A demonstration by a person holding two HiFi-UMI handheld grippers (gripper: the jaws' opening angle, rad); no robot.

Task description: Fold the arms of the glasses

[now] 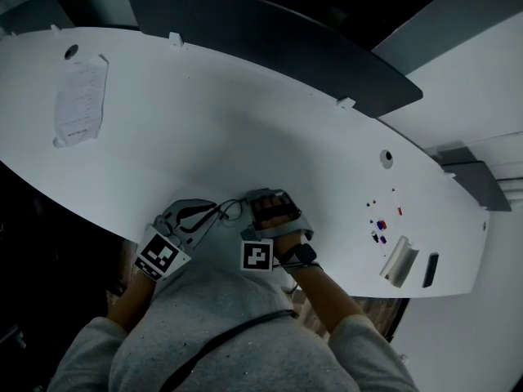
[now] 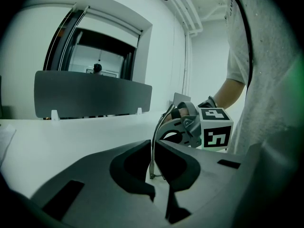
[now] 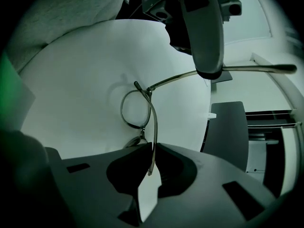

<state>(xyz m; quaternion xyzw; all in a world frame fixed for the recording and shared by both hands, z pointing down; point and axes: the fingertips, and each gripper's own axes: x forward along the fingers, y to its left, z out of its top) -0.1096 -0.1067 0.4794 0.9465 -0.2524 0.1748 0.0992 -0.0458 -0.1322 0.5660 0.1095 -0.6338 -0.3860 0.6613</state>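
Thin metal-framed glasses (image 1: 228, 211) hang between my two grippers, just above the white table's (image 1: 245, 129) near edge. My left gripper (image 1: 214, 212) is shut on one slim arm of the glasses (image 2: 153, 146), which runs up between its jaws (image 2: 153, 151). My right gripper (image 1: 248, 206) is shut on the other arm (image 3: 153, 137), close to the round lens rim (image 3: 135, 109). In the right gripper view the first arm (image 3: 180, 79) stretches rightward into the left gripper (image 3: 211, 72). In the left gripper view the right gripper's marker cube (image 2: 216, 133) shows straight ahead.
A printed sheet (image 1: 82, 98) lies far left on the table. A dark divider panel (image 1: 270, 39) runs along the far edge. Small coloured bits (image 1: 380, 227), a silvery piece (image 1: 399, 260) and a dark bar (image 1: 431, 269) lie at the right end.
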